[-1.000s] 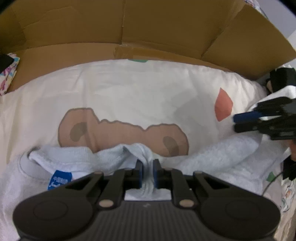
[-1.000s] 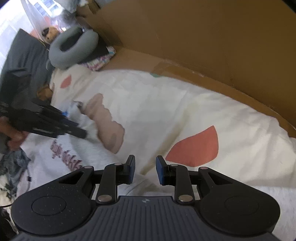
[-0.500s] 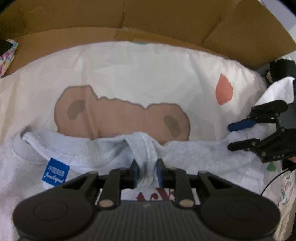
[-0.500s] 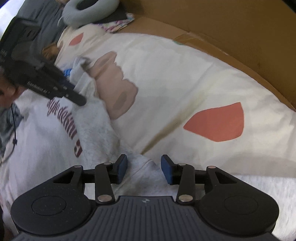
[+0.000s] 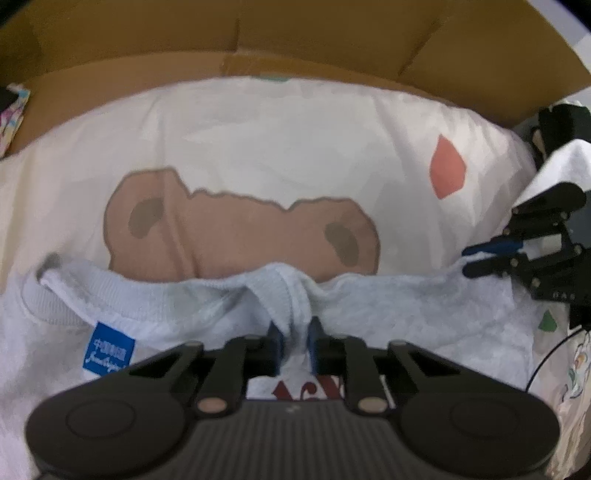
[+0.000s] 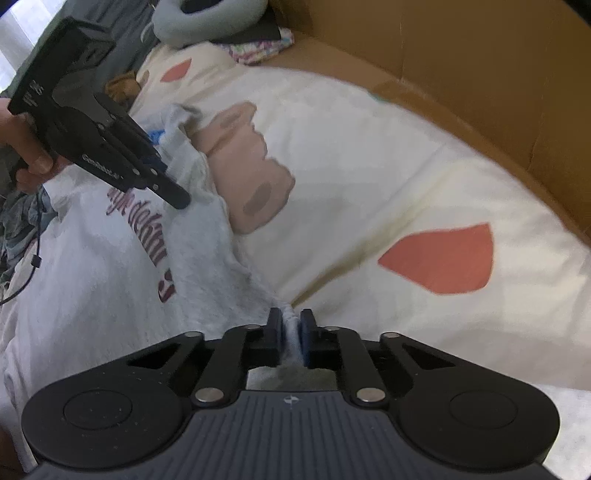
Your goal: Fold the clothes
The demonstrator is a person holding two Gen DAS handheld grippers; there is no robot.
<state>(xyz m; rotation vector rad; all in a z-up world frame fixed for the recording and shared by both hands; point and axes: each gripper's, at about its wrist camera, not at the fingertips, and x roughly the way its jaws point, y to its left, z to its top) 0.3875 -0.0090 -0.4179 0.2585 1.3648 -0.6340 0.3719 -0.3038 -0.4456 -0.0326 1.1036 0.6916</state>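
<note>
A white sweatshirt (image 5: pixel 406 317) with dark red lettering and a blue label (image 5: pixel 109 350) lies on the cream bed sheet (image 5: pixel 295 147). My left gripper (image 5: pixel 294 332) pinches a raised fold of the neckline rib, its jaws closing on the cloth. In the right wrist view the same gripper (image 6: pixel 168 181) is held by a hand at the left, over the sweatshirt (image 6: pixel 92 258). My right gripper (image 6: pixel 291 325) has its jaws closing, with the sweatshirt's fleecy edge squeezed between the blue pads. From the left wrist view, it (image 5: pixel 476 260) appears at the garment's right end.
A brown cardboard wall (image 5: pixel 295 40) stands behind the bed. The sheet carries a brown print (image 5: pixel 236 229) and orange patches (image 6: pixel 443 254). A grey neck pillow (image 6: pixel 207 18) and dark clothes lie at the far left; a thin black cable (image 6: pixel 22 273) trails over the sweatshirt.
My right gripper opened wide over the sweatshirt's edge, then shut on it. My left gripper kept its pinch on the neckline fold, and more of the red lettering has come into sight.
</note>
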